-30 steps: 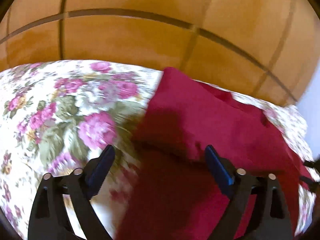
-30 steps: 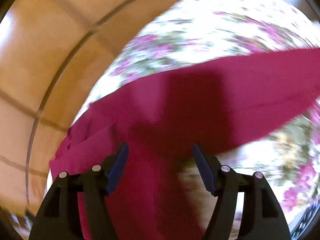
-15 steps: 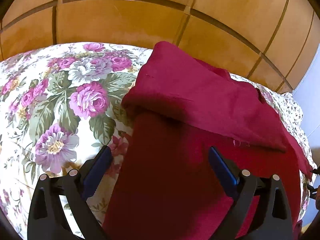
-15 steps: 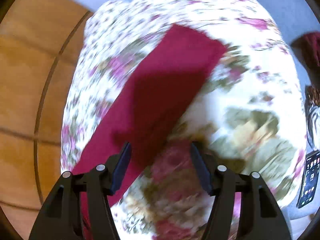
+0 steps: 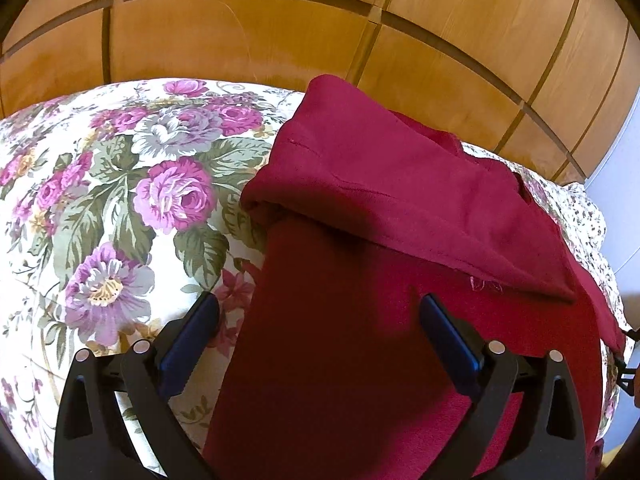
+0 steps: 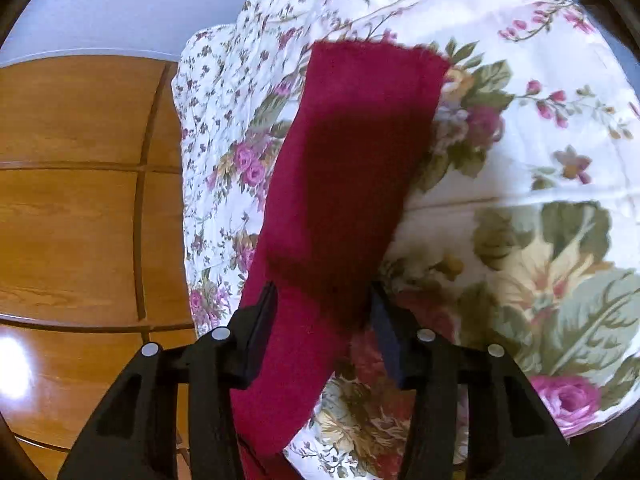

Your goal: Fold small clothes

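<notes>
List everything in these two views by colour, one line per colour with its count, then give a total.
Dark red: 1, the garment
Floral white: 1, the bedcover
Black with blue pads: 2, the left tongs and the right tongs
Orange-brown: 1, the wooden panelling
Total: 5

Left tongs (image 5: 320, 322) gape wide; right tongs (image 6: 324, 314) have just been closing, half-parted.

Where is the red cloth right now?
The red cloth lies on the flowery bedspread, near the wooden panels. In the left view, it fills the right side, with one part folded over.
</notes>
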Tool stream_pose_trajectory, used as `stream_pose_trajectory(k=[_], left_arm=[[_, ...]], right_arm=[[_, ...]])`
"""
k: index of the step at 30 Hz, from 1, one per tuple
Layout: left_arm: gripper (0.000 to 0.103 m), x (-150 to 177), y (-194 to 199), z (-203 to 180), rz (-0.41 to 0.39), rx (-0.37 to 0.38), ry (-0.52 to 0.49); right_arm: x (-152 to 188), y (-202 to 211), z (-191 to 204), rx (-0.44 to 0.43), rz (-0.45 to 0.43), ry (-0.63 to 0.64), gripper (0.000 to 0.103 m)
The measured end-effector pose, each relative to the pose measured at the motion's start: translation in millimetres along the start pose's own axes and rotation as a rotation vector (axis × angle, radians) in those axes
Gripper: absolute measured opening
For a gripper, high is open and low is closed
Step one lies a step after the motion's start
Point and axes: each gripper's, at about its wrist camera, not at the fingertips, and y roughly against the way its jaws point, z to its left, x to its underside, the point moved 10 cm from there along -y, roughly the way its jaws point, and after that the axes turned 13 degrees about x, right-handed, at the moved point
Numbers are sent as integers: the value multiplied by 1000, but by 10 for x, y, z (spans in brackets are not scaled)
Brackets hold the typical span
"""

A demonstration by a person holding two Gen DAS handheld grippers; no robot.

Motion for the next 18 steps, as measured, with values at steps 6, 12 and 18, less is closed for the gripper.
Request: stream_pose_trajectory(k=[6, 12, 18], left_arm=[[99, -1, 1, 11, -3, 8, 2], [99, 0, -1, 11, -4, 12, 5], [99, -4, 1, 20, -7, 16, 9]], right_arm=[[-167, -78, -62, -8, -27, -36, 34], [-204, 33, -20, 7, -59, -2, 6], [-31, 368, 523, -8, -170, 174, 6]])
